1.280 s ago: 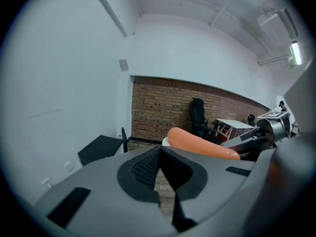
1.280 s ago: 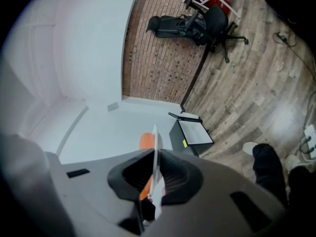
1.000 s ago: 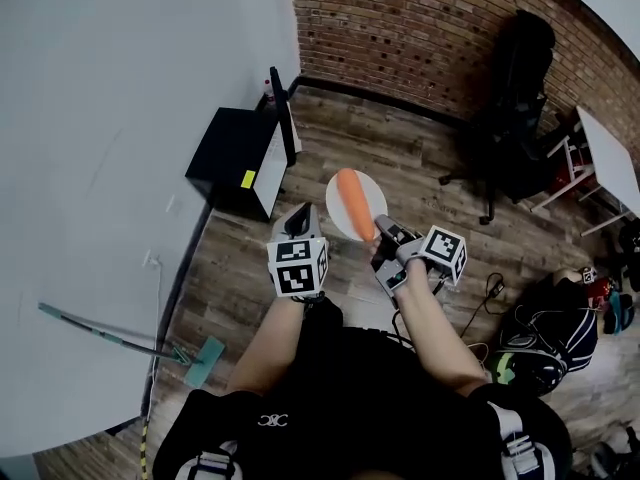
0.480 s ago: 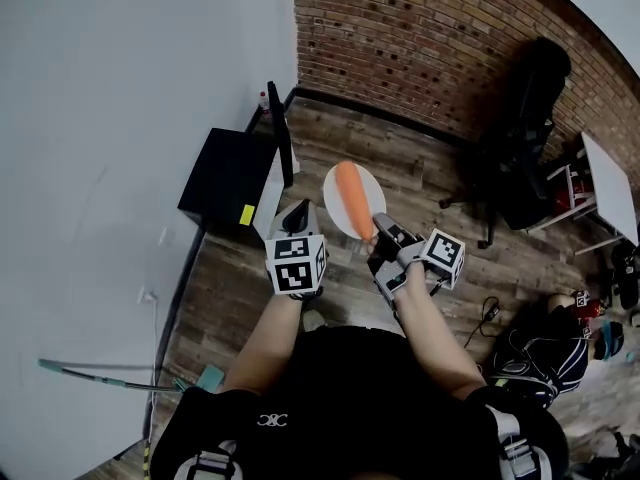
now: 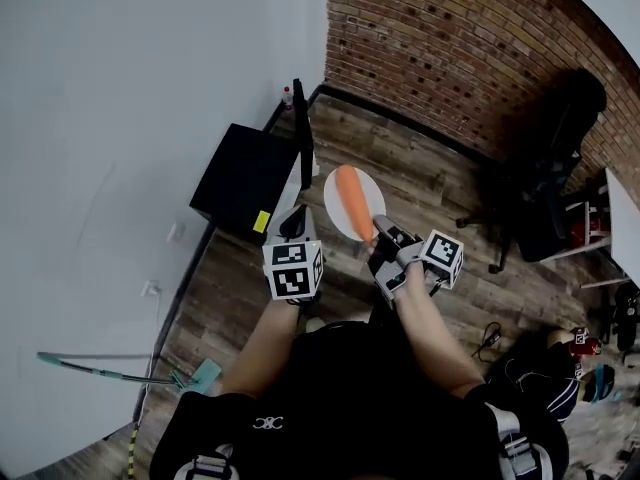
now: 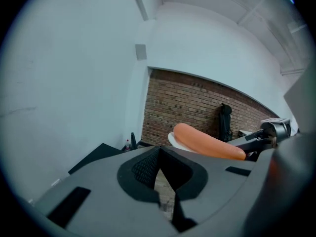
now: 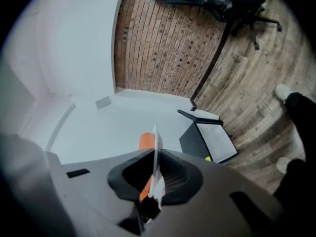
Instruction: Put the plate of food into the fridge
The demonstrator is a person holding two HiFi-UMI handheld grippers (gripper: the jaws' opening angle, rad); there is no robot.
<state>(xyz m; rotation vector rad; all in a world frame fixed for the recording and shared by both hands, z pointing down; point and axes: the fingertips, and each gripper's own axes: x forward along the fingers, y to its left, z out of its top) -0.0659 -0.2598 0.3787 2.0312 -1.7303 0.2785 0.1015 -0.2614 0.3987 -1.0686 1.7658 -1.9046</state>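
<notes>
1. Head view: my right gripper (image 5: 378,230) grips the plate (image 5: 338,214) by its near rim, at about five o'clock on the plate. I judge that this hold leaves the far edge free to go into the fridge first. The long orange food (image 5: 355,200) lies across the plate's middle, and the plate looks roughly level, which should stop the food from rolling off. The plate is in the air over the wooden floor (image 5: 430,183). The black fridge (image 5: 240,173) stands against the wall at about ten o'clock from the plate, with its door (image 5: 300,136) swung open. My right forearm reaches forward from the body and the wrist is fairly straight. The left gripper (image 5: 293,220) sits at about eight o'clock from the plate, close to it but not touching.

2. Left gripper view: its jaws are drawn together with nothing between them, so this hand is spare, ready to steady the plate or mind the door. The plate and food float at two o'clock, clear of it.

3. Right gripper view: the jaws are clamped on the plate's thin rim, seen edge-on at twelve o'clock. The open fridge lies at about two o'clock, well apart. I judge the carry isn't finished.
</notes>
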